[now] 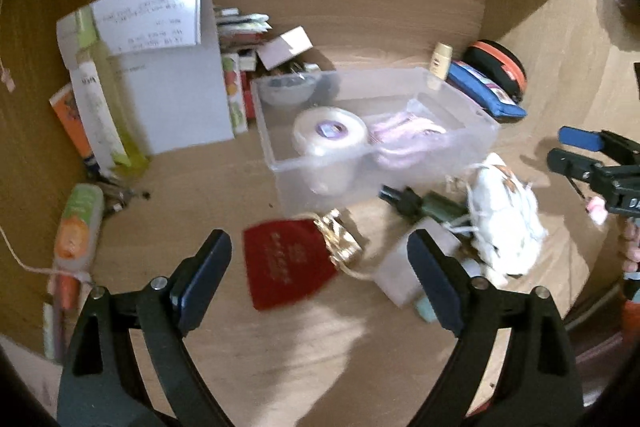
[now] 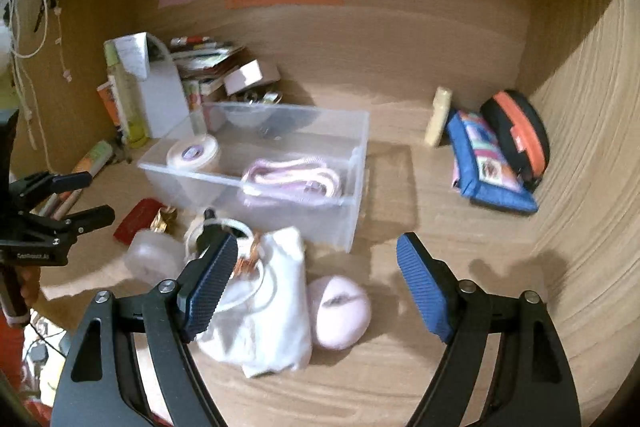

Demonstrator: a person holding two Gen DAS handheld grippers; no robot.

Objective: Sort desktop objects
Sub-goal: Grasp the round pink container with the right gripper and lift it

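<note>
A clear plastic bin (image 1: 472, 143) (image 2: 356, 187) stands mid-desk and holds a tape roll (image 1: 330, 135) (image 2: 194, 151) and a pink coiled cable (image 1: 404, 135) (image 2: 292, 177). In front of it lie a red pouch (image 1: 290, 267) (image 2: 134, 221), a gold wrapper (image 1: 340, 241), a white cloth bag (image 1: 506, 223) (image 2: 272, 311), a pink oval case (image 2: 339, 311) and a dark bottle (image 1: 424, 207). My left gripper (image 1: 320, 263) is open above the red pouch. My right gripper (image 2: 316, 271) is open above the white bag and pink case.
A white box (image 1: 176, 99) with books, bottles and tubes stands at the back left. A blue pouch (image 2: 488, 163) and a black-orange case (image 2: 516, 135) lean at the back right beside a cream bottle (image 2: 438, 117). Wooden walls enclose the desk.
</note>
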